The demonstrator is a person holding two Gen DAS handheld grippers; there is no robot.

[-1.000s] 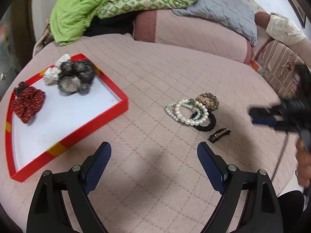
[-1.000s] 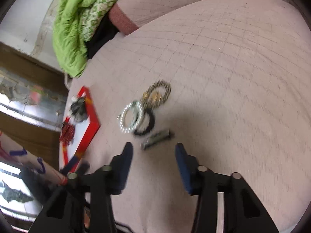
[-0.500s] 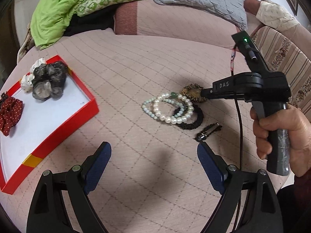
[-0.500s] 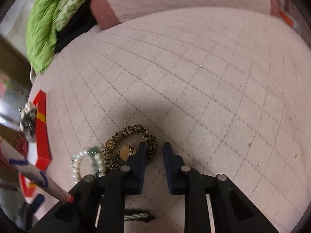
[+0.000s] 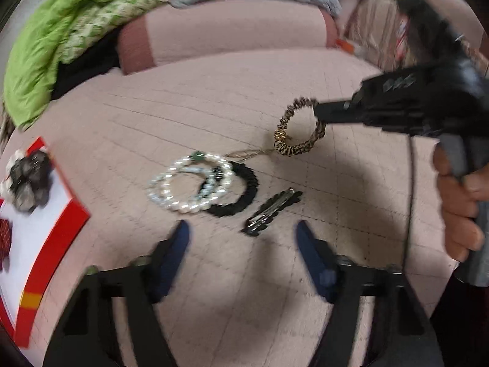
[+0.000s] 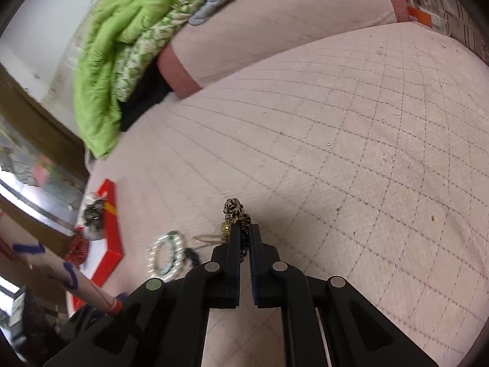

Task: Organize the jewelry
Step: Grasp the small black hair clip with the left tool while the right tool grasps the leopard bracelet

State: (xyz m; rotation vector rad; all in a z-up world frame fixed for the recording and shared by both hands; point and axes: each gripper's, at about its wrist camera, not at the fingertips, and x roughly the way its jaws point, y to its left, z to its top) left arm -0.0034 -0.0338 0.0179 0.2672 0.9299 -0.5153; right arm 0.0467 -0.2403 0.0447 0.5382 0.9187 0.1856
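My right claw (image 6: 243,238) has swung in and just closed, clamping the leopard-print scrunchie (image 5: 301,128), now lifted off the quilt (image 5: 214,98). My left claw (image 5: 241,238), jaws just narrowing with nothing between them, nears the hair clip (image 5: 270,211). Next stop, I judge: the red tray (image 5: 61,223).

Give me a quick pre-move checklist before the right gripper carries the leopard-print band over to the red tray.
1. Grip on the leopard-print band: ok, the right gripper is shut on its edge.
2. Band clear of the bedspread: cannot tell; a thin gold chain trails from it down toward the pearl bracelets.
3. Chain free of the pearls: cannot tell, blurred.
4. Left gripper clear: ok, open, jaws just been closing, nothing between them; hair clip lies ahead.
5. Space in the red tray: ok, white floor shows beside the scrunchies.
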